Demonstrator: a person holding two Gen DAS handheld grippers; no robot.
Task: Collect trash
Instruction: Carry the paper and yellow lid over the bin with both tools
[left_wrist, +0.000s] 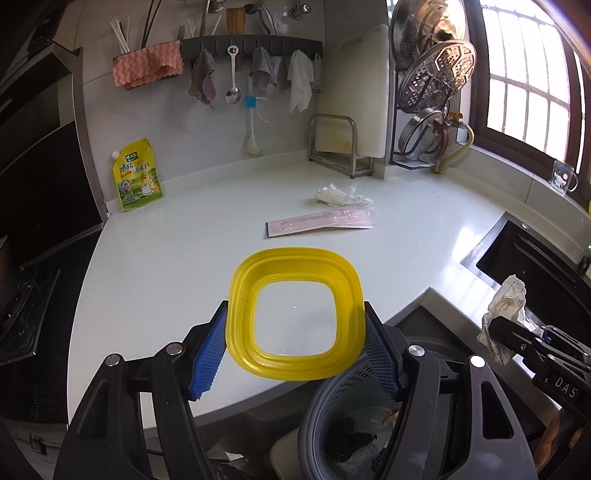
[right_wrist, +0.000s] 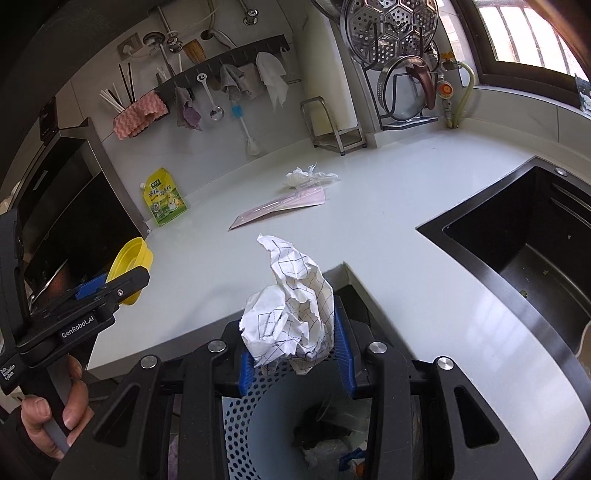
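A: Start with the biggest thing. Where's the bin?

B: The perforated grey bin sits below the near edge of the white countertop, with dark scraps already inside. The right gripper hangs right over its mouth, clamped on a crumpled checked paper. I'd judge that one ready to drop: part the fingers while the wad is over the opening, not over the rim.

A: And the left?

B: The left gripper pinches a yellow lid by its two opposite edges, flat side up. It hovers over the counter's near edge, with the bin low and to the right of it. I'd carry it further right before letting go, and tilt it so it slides in edgewise; lying flat it could bridge the rim.

A: What's left on the counter?

B: Far side, a long pink wrapper, and just behind it a wad of white tissue with clear plastic.

A: Anything you can't make out?

B: The bin's contents are dark and partly hidden by the gripper frames. Its full rim is cut off in both views. Whether the yellow pouch by the far left wall is trash, I can't tell.
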